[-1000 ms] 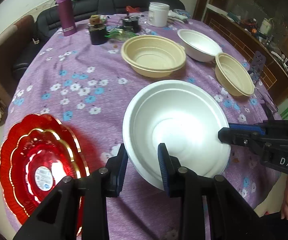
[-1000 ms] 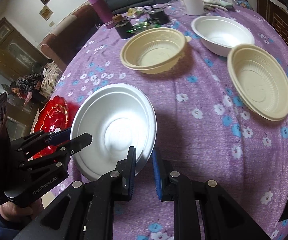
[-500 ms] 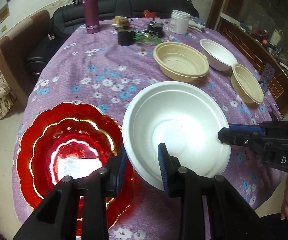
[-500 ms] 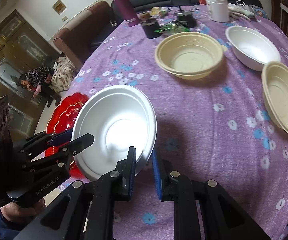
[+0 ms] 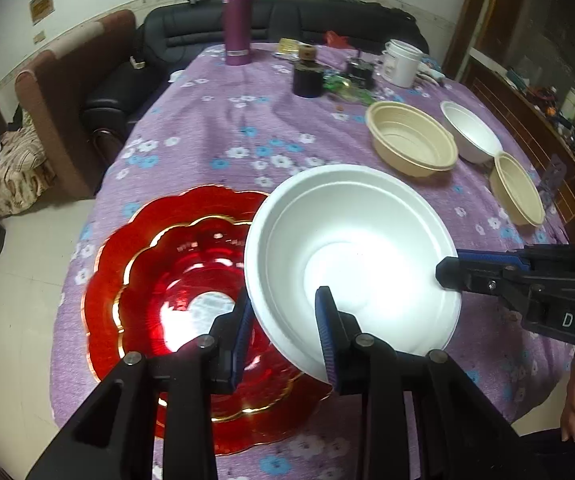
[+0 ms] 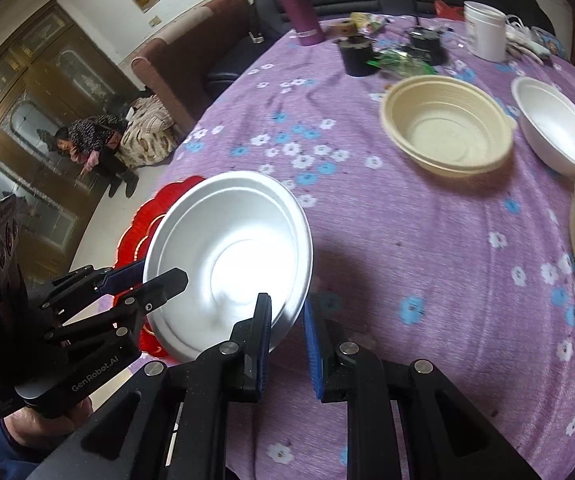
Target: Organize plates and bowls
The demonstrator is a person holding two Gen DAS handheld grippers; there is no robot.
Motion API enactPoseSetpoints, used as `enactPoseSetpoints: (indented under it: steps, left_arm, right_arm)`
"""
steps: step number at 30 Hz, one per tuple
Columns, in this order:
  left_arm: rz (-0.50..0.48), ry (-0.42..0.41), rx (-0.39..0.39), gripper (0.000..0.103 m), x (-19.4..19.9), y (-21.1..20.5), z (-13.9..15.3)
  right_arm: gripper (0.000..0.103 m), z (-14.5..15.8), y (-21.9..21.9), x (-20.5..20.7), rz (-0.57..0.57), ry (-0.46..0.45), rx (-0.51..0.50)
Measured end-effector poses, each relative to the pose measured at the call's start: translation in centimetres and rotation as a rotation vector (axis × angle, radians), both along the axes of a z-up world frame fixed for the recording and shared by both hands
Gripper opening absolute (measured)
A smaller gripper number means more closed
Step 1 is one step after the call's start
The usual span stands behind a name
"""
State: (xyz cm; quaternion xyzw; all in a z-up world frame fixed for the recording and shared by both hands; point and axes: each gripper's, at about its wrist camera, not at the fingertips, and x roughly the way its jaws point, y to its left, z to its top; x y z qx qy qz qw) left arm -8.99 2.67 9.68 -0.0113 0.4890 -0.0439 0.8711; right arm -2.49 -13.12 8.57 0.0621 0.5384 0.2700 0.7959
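A large white foam bowl [image 5: 351, 256] hangs tilted above the table, held at two spots on its rim. My left gripper [image 5: 285, 332] is shut on the near rim. My right gripper [image 5: 449, 270] is shut on the rim at the bowl's right side. In the right wrist view the white foam bowl [image 6: 231, 256] sits between the fingers of my right gripper [image 6: 287, 344], with my left gripper [image 6: 159, 278] at its left. The bowl's left part overlaps a stack of red scalloped plates [image 5: 167, 280] with gold edges near the table's corner, and it hides most of those red plates [image 6: 159, 204] in the right wrist view.
On the purple flowered cloth [image 5: 215, 140] further back stand a large beige bowl [image 5: 411, 144], a smaller white bowl [image 5: 471, 136] and another beige bowl [image 5: 517, 188]. A purple flask [image 5: 237, 22], a black cup [image 5: 307, 78] and a white jar [image 5: 401, 64] stand at the far end. A person [image 6: 91, 140] sits on the floor beyond the table's left edge.
Both grippers have carried the white bowl to the left, from over bare cloth to partly over the red plates. The grips on its rim are unchanged.
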Motion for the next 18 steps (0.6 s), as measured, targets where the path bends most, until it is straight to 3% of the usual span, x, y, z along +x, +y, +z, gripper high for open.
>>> enactPoseSetpoints:
  steps: [18]
  left_arm:
    - [0.134,0.031,-0.007,0.029,-2.0,7.1,-1.1]
  right_arm:
    - [0.020,-0.9,8.0,-0.1,0.148,0.020,-0.027]
